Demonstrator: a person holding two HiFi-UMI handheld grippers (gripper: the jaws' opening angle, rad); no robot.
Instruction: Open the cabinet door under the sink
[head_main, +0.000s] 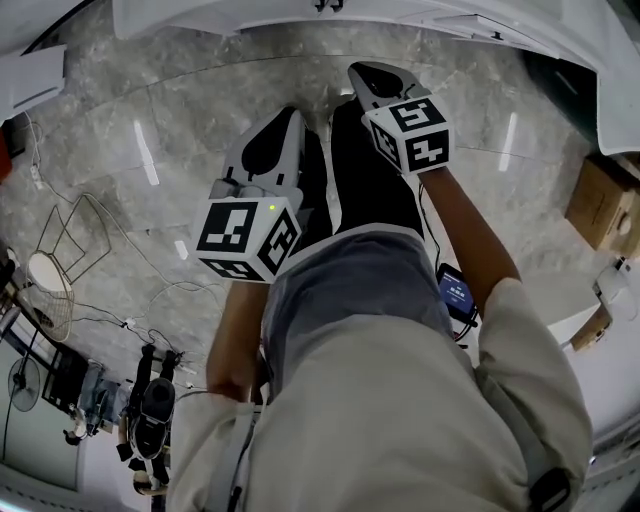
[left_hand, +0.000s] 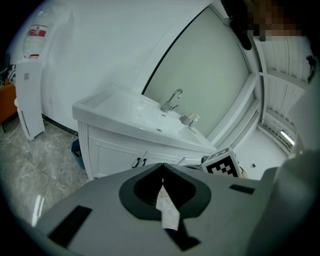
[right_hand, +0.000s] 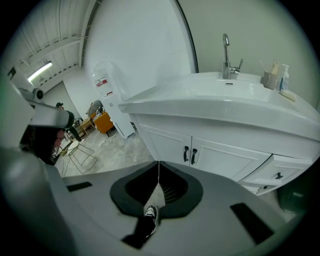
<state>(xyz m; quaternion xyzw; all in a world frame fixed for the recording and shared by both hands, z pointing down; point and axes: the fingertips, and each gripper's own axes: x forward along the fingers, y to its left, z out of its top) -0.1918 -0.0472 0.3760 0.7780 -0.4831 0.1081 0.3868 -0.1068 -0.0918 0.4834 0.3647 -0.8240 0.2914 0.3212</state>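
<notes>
Over the grey marble floor (head_main: 180, 110), left gripper (left_hand: 161, 170) and right gripper (right_hand: 159, 167) pressed together, empty; cabinet doors (right_hand: 215, 159) closed.

Sink cabinet (head_main: 250, 15) cut off at head view's top edge, countertop items (right_hand: 275, 76) indistinct

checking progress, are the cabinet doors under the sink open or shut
Shut: both doors lie flush, no gap between them, black handles side by side.
</notes>
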